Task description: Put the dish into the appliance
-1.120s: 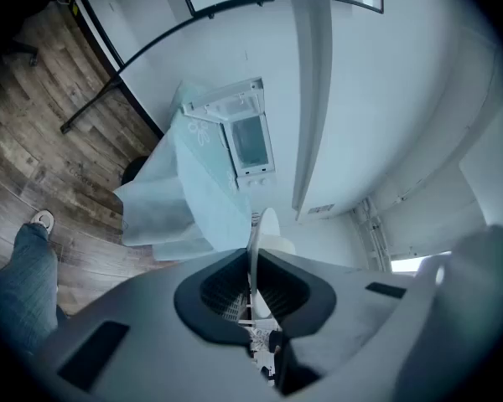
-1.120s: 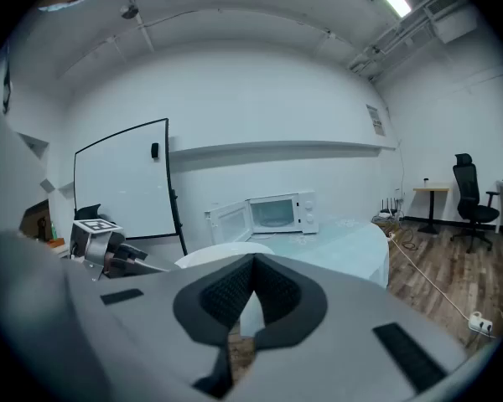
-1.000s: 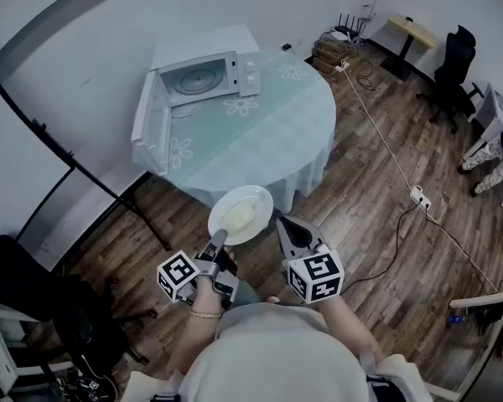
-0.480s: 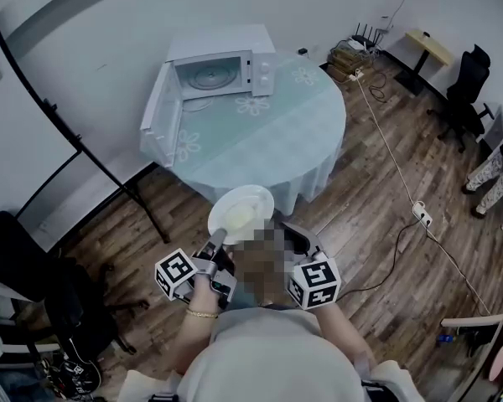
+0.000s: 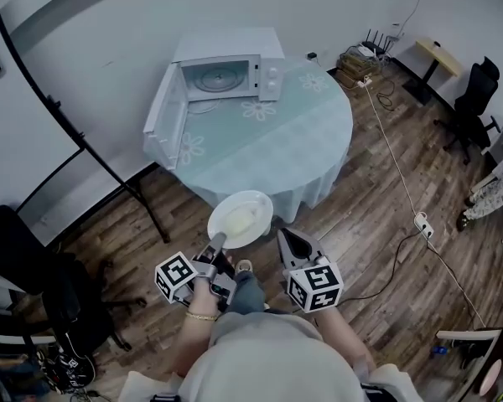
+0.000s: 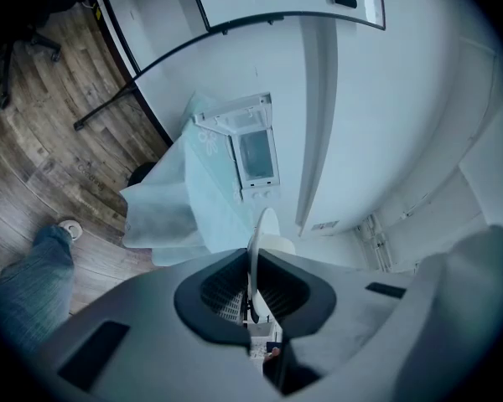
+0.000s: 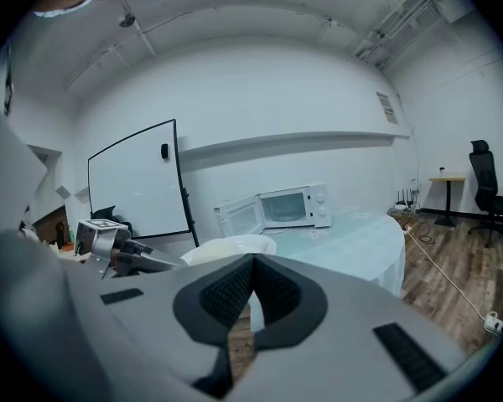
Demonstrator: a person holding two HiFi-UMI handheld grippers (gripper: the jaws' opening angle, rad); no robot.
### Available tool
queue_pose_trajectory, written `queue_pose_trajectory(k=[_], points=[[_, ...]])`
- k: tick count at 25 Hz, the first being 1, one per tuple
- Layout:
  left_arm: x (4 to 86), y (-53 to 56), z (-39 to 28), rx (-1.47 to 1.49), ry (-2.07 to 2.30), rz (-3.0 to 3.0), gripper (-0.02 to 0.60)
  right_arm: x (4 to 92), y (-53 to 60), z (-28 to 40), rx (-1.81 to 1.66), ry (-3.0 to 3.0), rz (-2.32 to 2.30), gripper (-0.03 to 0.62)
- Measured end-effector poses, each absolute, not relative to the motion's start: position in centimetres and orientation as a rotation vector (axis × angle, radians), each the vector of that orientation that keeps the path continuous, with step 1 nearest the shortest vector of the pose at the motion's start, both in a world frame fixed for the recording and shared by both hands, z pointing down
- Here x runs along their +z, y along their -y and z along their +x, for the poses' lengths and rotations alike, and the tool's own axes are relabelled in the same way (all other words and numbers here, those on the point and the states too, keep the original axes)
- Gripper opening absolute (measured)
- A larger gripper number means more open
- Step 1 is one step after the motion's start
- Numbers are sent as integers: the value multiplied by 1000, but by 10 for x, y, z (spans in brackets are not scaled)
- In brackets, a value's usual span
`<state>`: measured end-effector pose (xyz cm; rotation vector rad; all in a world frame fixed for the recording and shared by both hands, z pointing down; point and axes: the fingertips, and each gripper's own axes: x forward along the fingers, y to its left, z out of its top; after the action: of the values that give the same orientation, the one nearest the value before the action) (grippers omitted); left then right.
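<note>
1. Wood-plank floor and a white wall frame the room, seen steeply from above in the head view.
2. A round table under a pale green cloth with flower prints stands near the wall, well ahead of the person.
3. A white microwave sits on the table's far-left part. Its door hangs wide open to the left, and the glass turntable shows inside.
4. A black office chair stands at the far right. A white power strip lies on the floor with its cable running toward the wall.
5. The person's jeans leg and a shoe show between the two claws.
6. The dish, a white plate, is carried in the air over the floor. It is just short of the table's near edge and well apart from the microwave.
7. The left claw grips the dish's near rim. In the left gripper view the rim stands edge-on between the pads, with the jaws drawn narrow onto it.
8. The right claw hangs just right of the dish, apart from it. Its jaw tips meet with nothing between them.
</note>
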<state>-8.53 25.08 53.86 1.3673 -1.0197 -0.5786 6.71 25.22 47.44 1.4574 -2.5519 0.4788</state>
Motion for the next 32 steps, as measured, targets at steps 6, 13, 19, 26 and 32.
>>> queue_pose_trajectory(k=[6,13,19,26,32], points=[[542,-220,-89,-613,1007,1366,31,481,-224,64,484,2550,1426,6],[548,-159,-97,-592,1021,1342,31,480,-163,62,480,2538,1410,6],[547,-90,-102,-598,1024,1339,31,474,-95,56,464,2530,1420,6],[551,-5,-109,-609,1028,1329,31,469,-17,46,455,2532,1436,6],[551,57,-115,-616,1038,1335,31,465,50,38,439,2531,1440,6]])
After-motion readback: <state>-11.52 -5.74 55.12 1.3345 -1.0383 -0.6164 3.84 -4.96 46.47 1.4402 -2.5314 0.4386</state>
